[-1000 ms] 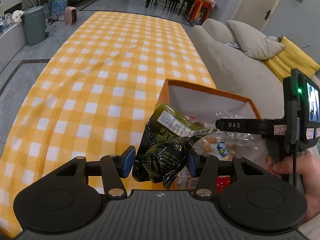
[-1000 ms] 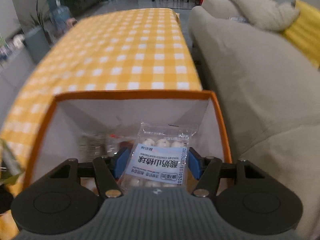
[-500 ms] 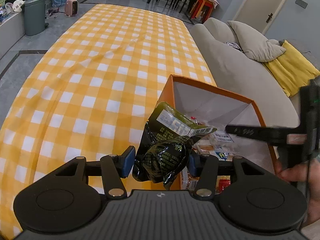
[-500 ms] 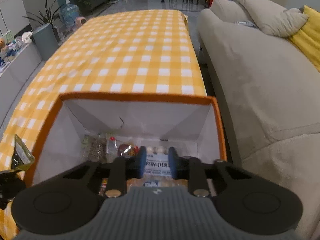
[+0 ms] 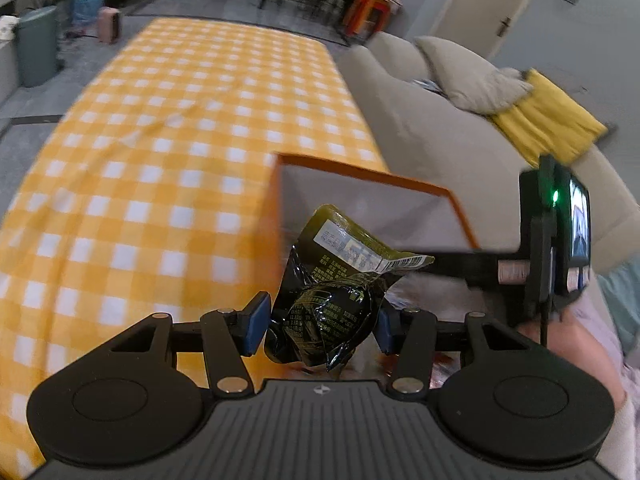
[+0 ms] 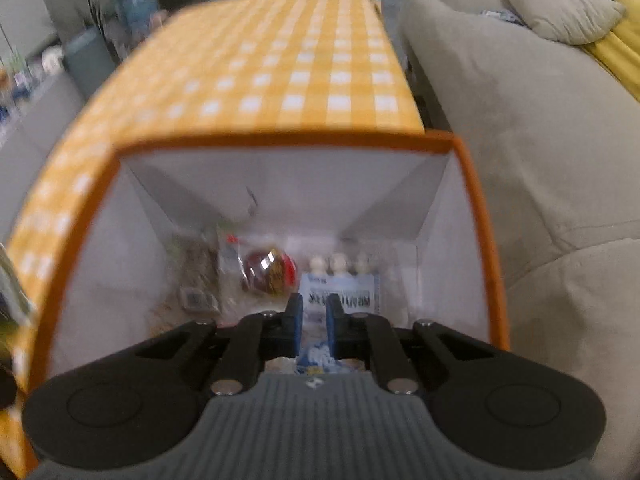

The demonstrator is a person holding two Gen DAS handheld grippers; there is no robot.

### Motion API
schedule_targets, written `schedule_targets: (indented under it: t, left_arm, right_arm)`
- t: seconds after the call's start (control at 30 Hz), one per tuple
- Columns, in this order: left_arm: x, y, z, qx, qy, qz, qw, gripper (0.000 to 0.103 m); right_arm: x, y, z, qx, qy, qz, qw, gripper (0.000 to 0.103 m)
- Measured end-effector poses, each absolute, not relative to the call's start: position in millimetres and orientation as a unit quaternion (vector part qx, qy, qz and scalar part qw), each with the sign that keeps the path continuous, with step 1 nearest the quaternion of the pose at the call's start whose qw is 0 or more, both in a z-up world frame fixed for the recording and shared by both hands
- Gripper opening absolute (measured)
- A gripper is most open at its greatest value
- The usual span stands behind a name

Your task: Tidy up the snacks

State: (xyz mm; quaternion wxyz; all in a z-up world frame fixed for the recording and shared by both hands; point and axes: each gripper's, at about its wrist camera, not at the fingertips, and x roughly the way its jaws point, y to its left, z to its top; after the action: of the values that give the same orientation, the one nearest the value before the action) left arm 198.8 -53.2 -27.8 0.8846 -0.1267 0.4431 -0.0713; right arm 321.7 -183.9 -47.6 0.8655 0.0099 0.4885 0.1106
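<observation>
- While the left hand-held gripper (image 5: 320, 322) pinches the dark green snack pouch (image 5: 340, 288) at lower centre of the left view, just short of the orange box (image 6: 280, 140), the step is loading.
- Right hand-held gripper (image 6: 311, 320): jaws have just closed, nothing between them; the clear snack pack (image 6: 340, 284) lies inside the box.
- Next: carry the pouch over the rim, spread the jaws; right should clear out first.

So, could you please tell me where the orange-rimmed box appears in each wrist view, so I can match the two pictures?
Left wrist view: the orange-rimmed box sits right of centre, partly behind the dark green snack bag in the left gripper.
Right wrist view: the box fills the lower middle, seen from above, snacks inside.
Shared landmark: the yellow checked tablecloth beyond it.
</observation>
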Motion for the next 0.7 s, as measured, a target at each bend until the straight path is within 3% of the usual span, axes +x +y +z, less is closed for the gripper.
schedule_targets:
  t: [0.1, 0.47, 0.57, 0.7]
  left_arm:
    - [197.4, -74.8, -32.6, -0.105, 0.464, -0.082, 0.876, 0.060]
    - [205.3, -116.8, -60.1, -0.045, 0.471, -0.058, 0.879, 0.063]
    - [203.5, -119.3, -59.4, -0.040, 0.463, -0.054, 0.884, 0.080]
    - [198.8, -121.6, -51.6, -0.024, 0.458, -0.042, 0.888, 0.082]
  right_arm:
    - [311.4, -196.8, -30.9, 0.031, 0.455, 0.119, 0.882, 0.019]
    - [292.4, -231.8, -20.1, 0.106, 0.430, 0.154, 0.883, 0.019]
    - [290.5, -234.8, -17.3, 0.113, 0.428, 0.154, 0.883, 0.019]
    - [287.2, -240.8, -13.1, 0.114, 0.423, 0.149, 0.887, 0.019]
